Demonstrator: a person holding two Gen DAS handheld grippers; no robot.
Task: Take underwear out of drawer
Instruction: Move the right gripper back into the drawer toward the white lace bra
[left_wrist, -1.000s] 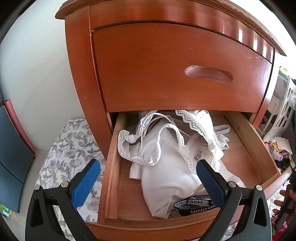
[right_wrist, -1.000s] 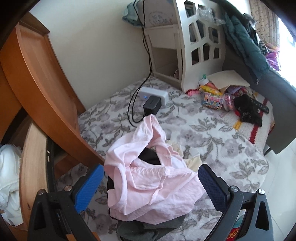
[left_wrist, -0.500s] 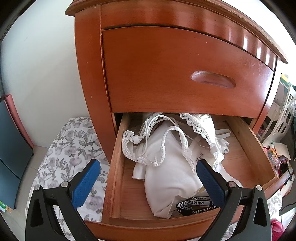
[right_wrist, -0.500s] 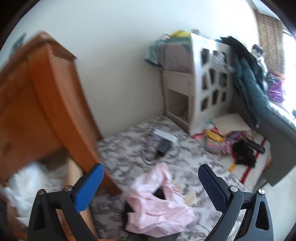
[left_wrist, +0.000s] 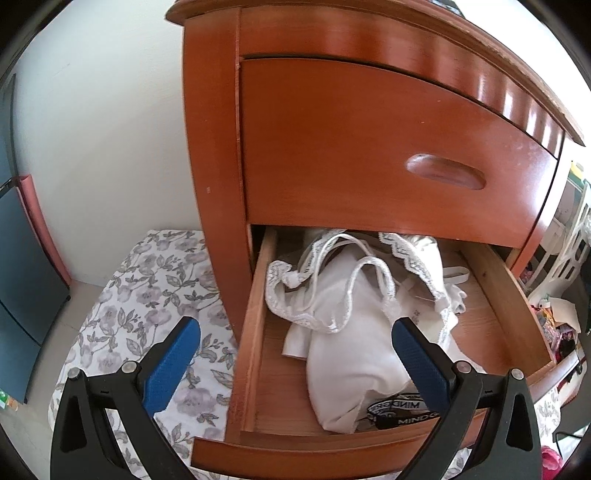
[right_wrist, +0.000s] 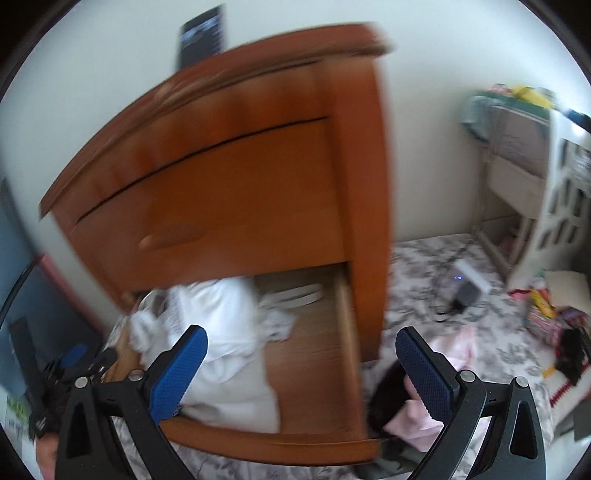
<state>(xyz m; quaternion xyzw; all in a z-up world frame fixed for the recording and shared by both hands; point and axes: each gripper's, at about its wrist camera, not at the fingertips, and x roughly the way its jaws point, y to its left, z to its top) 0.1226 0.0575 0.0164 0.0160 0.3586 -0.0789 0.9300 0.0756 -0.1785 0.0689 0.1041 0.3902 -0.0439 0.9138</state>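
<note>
The bottom drawer (left_wrist: 255, 332) of a reddish wooden nightstand stands pulled out. A heap of white lace-trimmed underwear (left_wrist: 351, 325) fills its middle, with a black-and-white printed waistband (left_wrist: 399, 410) at the front. My left gripper (left_wrist: 295, 354) hovers open in front of the drawer, its right pad over the heap, holding nothing. In the blurred right wrist view the drawer (right_wrist: 347, 332) and the white heap (right_wrist: 225, 332) lie ahead of my right gripper (right_wrist: 301, 369), which is open and empty. The left gripper's body (right_wrist: 70, 369) shows at the far left there.
The closed upper drawer (left_wrist: 369, 155) overhangs the open one. A floral mat (left_wrist: 147, 295) covers the floor. A pink garment over dark cloth (right_wrist: 436, 402) lies right of the nightstand. Beyond it are a power strip (right_wrist: 469, 277), a white shelf unit (right_wrist: 554, 206) and scattered clutter.
My right gripper has swung left from the pink garment on the floor to face the open drawer. The left gripper has drifted left, so the nightstand sits further right in its view.
</note>
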